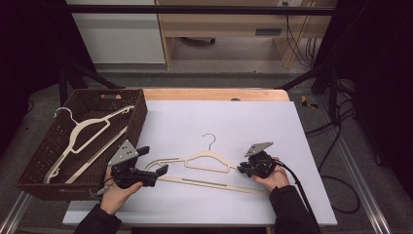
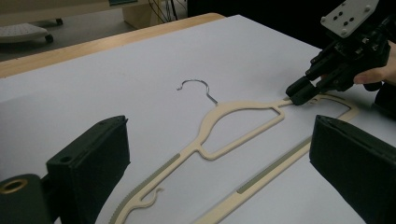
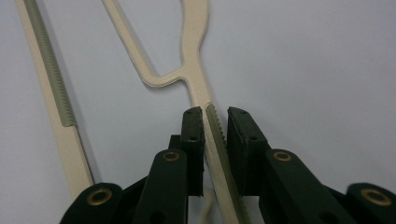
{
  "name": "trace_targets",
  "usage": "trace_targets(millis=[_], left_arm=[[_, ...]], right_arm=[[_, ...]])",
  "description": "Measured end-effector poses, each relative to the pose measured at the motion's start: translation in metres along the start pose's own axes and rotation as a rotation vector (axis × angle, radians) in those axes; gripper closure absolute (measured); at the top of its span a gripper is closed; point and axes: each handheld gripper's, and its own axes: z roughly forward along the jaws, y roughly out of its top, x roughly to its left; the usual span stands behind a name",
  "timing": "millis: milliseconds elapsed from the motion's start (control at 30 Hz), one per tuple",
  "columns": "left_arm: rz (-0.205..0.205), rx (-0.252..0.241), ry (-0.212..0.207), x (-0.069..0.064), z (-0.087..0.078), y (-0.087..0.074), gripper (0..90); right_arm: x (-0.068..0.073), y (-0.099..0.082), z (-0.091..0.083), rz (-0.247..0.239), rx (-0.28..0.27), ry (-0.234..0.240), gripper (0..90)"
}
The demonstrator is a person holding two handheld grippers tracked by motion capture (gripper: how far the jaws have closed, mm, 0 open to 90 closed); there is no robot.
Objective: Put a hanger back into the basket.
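Brown basket at left already holds one hanger. Left hand-held gripper spread beside second hanger on table; right hand-held gripper pinches its shoulder. Lift and binning remain.

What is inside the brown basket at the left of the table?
Inside the brown basket lies one cream hanger with a metal hook, resting tilted across it. The near wall covers the bottom front corner, so anything there cannot be seen.
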Motion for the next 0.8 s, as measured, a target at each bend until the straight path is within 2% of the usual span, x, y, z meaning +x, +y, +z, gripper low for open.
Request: trace_targets(millis=[167, 200, 233, 333, 367, 400, 433, 467, 633, 700, 733, 767, 800], left_arm=[[0.001, 0.008, -0.001, -0.001, 0.002, -0.001, 5.0], [0.003, 0.009, -0.001, -0.001, 0.002, -0.001, 5.0], [0.004, 0.009, -0.002, -0.001, 0.003, -0.001, 5.0], [0.007, 0.012, -0.005, -0.003, 0.003, -0.001, 5.0], [0.008, 0.012, -0.006, -0.003, 0.004, -0.001, 5.0], [0.009, 0.014, -0.007, -0.003, 0.004, -0.002, 5.0], [0.009, 0.015, -0.009, -0.003, 0.005, -0.002, 5.0], [0.008, 0.016, -0.010, -0.003, 0.005, -0.002, 5.0], [0.011, 0.032, -0.020, -0.004, 0.010, -0.004, 5.1], [0.017, 0.044, -0.026, -0.005, 0.014, -0.004, 5.1], [0.017, 0.049, -0.027, -0.006, 0.015, -0.004, 5.1], [0.020, 0.057, -0.030, -0.006, 0.017, -0.004, 5.1], [0.017, 0.063, -0.037, -0.006, 0.020, -0.004, 5.3]], right_arm=[[0.012, -0.008, -0.009, 0.011, 0.014, 0.023, 78.6], [0.014, -0.010, -0.010, -0.010, 0.009, 0.025, 78.7], [0.019, -0.011, -0.011, 0.010, 0.015, 0.022, 78.8], [0.027, -0.016, -0.014, -0.003, 0.006, 0.016, 78.2], [0.027, -0.017, -0.014, -0.038, -0.001, 0.004, 75.6], [0.030, -0.017, -0.015, -0.025, -0.005, 0.001, 69.2], [0.028, -0.018, -0.014, -0.049, -0.013, 0.001, 69.7], [0.028, -0.018, -0.013, -0.034, 0.017, 0.019, 68.7], [0.022, -0.021, -0.012, -0.025, -0.014, 0.038, 76.8], [0.022, -0.021, -0.012, -0.036, -0.016, 0.042, 78.7], [0.021, -0.022, -0.012, -0.069, -0.021, 0.046, 79.1], [0.020, -0.022, -0.013, -0.082, -0.021, 0.049, 79.2], [0.020, -0.022, -0.013, -0.079, -0.022, 0.047, 79.4]])
